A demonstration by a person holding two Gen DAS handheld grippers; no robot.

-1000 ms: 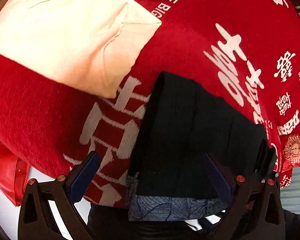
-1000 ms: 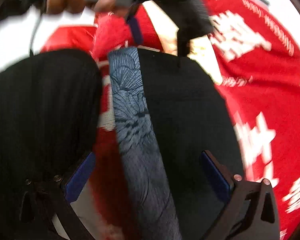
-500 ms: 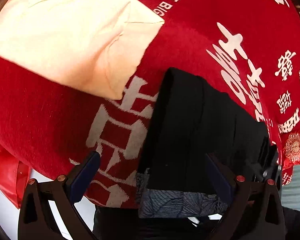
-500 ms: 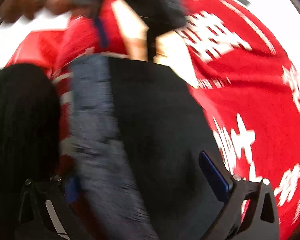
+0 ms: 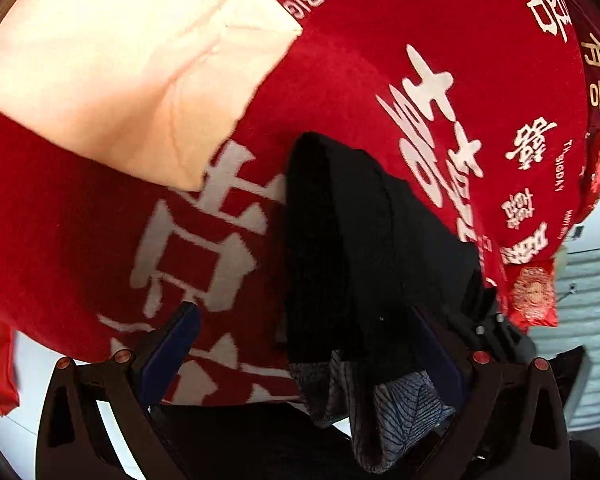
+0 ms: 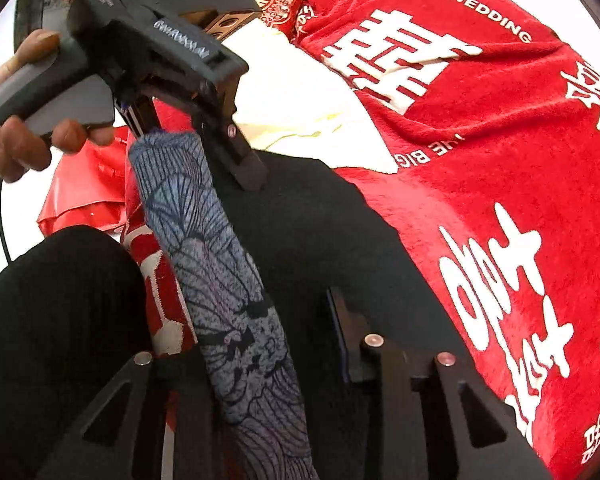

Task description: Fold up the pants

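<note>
Two grippers on soft, light black pants over the red blanket: my right gripper closing on the patterned waistband, left gripper wide; grip that thicker band.

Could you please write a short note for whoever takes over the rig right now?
Left hand-held gripper: open, straddling one end of the waistband.
Right hand-held gripper: jaws closing, with the waistband between them near its other end.
Pants: black, lying in a narrow strip on the red blanket, next to a cream cloth.
Done: they look already folded lengthwise.
Left: close the left one too, then probably carry the waistband over to the far end and flatten.
</note>
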